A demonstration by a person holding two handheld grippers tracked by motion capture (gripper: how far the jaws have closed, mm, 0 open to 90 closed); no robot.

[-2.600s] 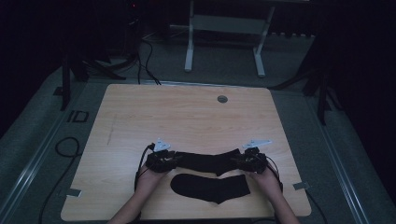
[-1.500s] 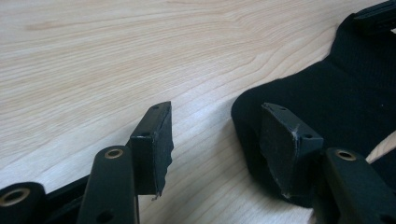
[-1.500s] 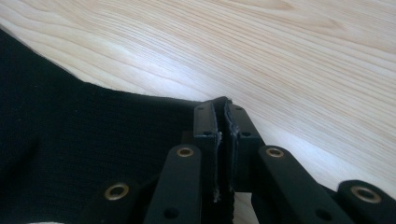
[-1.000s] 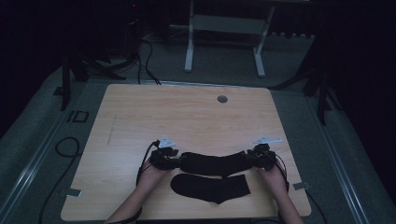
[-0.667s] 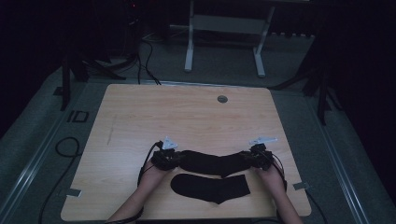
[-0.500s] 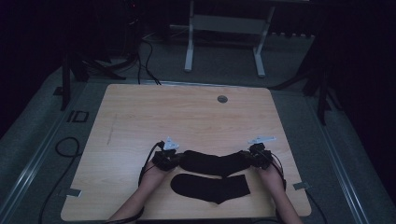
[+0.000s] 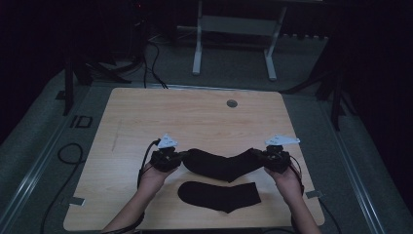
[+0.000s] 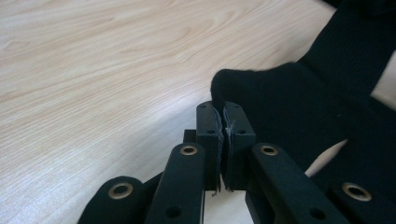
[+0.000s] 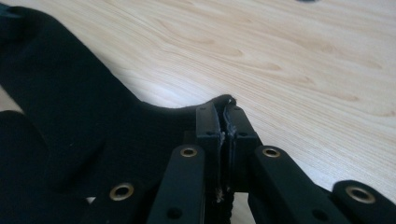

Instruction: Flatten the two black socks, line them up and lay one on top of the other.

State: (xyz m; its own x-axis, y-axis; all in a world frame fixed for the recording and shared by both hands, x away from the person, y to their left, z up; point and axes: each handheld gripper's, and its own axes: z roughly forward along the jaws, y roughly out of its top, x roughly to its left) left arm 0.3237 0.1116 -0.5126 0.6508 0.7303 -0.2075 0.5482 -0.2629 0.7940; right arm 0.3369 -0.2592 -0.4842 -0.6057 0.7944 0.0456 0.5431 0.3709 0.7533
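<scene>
Change: the farther black fabric sock has been lifted off the light wooden table since a second ago, when it was lying flat; it is now hung between the two tools, sagging in the middle.
Left gripper: clamped tight on one end of the lifted sock, the jaws having just been closing with fabric between them.
Right gripper: clamped tight on the other end, its jaws likewise just closed on fabric.
Meaning: the pick-up is judged done; carrying or laying over the second flat black sock, just nearer the person than the lifted one, is judged next.
High view: both socks and the sag are shown whole.
Left gripper view: the pinched fabric edge between the pads is shown.
Right gripper view: the same bite at the other end is shown.
</scene>
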